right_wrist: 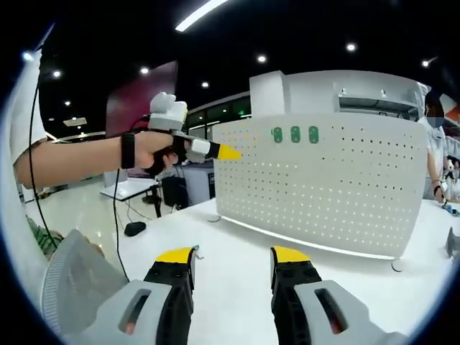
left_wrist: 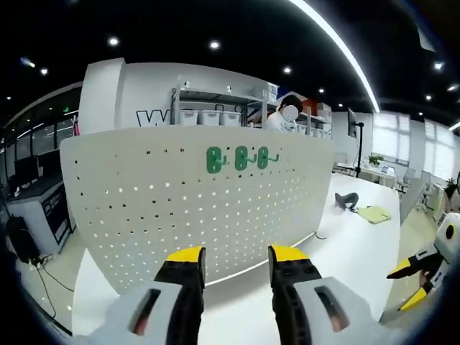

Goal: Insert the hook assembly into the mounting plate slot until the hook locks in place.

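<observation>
A white perforated mounting plate (left_wrist: 187, 208) stands upright on the white table (left_wrist: 345, 251). Three green hooks (left_wrist: 241, 159) hang side by side near its top edge. My left gripper (left_wrist: 236, 257) is open in front of the plate's lower part, with nothing between its yellow-tipped jaws. At the right edge of this view sits my right gripper (left_wrist: 410, 284). In the right gripper view the plate (right_wrist: 323, 187) carries the same green hooks (right_wrist: 295, 134). My right gripper (right_wrist: 231, 259) is open and empty above the table (right_wrist: 230, 237). A hand holds the left gripper (right_wrist: 227, 152) near the plate's upper left corner.
A black object (left_wrist: 347, 200) and a yellow-green cloth (left_wrist: 374, 213) lie on the table to the right of the plate. A small black item (right_wrist: 134, 228) rests at the table's left edge. Shelves with white bins (left_wrist: 210, 117) and a person (left_wrist: 280, 118) stand behind the plate.
</observation>
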{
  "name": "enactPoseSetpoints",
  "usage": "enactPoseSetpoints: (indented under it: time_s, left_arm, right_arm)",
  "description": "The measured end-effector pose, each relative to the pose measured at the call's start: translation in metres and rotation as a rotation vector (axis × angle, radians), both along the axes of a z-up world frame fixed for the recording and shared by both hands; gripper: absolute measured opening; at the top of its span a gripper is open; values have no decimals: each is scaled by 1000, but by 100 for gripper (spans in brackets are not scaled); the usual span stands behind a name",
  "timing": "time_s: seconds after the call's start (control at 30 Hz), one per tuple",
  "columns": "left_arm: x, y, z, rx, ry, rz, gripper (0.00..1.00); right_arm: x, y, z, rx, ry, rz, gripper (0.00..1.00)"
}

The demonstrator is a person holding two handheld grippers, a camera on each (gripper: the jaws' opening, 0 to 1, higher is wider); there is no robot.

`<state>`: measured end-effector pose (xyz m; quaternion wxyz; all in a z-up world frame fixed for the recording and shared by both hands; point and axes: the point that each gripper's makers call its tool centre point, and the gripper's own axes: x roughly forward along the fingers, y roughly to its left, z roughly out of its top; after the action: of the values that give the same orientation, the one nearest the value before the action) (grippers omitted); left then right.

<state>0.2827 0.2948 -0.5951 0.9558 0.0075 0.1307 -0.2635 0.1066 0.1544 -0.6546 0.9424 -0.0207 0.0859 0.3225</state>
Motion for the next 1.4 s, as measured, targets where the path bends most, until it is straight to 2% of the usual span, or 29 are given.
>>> enactPoseSetpoints:
  time_s: [0.3, 0.53, 0.7, 0.9, 0.97, 1.2, 1.4]
  left_arm:
    - [-17, 20, -25, -12, 48, 15, 36]
    - [-27, 36, -45, 15, 79, 10, 35]
    - [-34, 48, -64, 20, 131, 29, 32]
    - [-40, 53, -80, 18, 154, 31, 34]
    - [-43, 55, -90, 47, 175, 27, 34]
    - [-56, 60, -120, 23, 247, 53, 34]
    - [-55, 65, -132, 22, 248, 67, 34]
  right_arm:
    - [-1, 11, 0, 0, 0, 12, 42]
    - [-2, 19, 0, -10, 2, 26, 42]
    - [-1, 23, -3, -19, 13, 30, 42]
    - [-3, 28, -7, -32, 27, 42, 42]
    - [-3, 29, -8, -30, 29, 42, 42]
    - [-4, 31, -15, -36, 58, 29, 42]
    - [-3, 29, -19, -42, 70, 13, 42]
